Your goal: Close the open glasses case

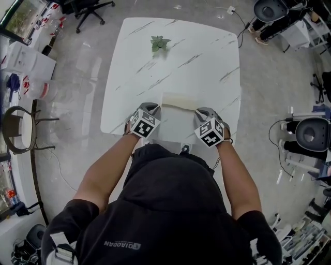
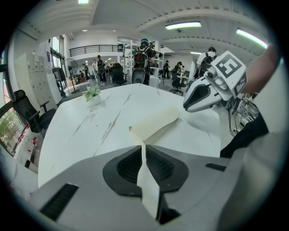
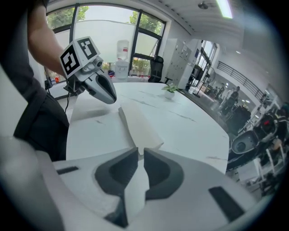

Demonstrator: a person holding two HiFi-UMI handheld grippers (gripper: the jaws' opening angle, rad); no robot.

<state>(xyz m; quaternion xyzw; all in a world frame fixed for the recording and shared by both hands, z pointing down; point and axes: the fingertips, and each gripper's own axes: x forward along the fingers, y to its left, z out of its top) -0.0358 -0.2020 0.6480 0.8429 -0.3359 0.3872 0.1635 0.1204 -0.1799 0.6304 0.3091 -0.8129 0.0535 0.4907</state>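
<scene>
White marble-veined table (image 1: pixel 207 57) fills the middle of an open office, with one small potted plant (image 1: pixel 159 43) near its far edge, well apart from everything else, and one black office chair (image 1: pixel 90 10) on the floor beyond. One open glasses case (image 1: pixel 178 101), cream-coloured, lies at the near edge, where the person's dark-clothed torso (image 1: pixel 170 191) hides the rim. Two grippers flank it: the left gripper (image 1: pixel 154 109) and the right gripper (image 1: pixel 201 113) each pinch a thin flap of the case.
</scene>
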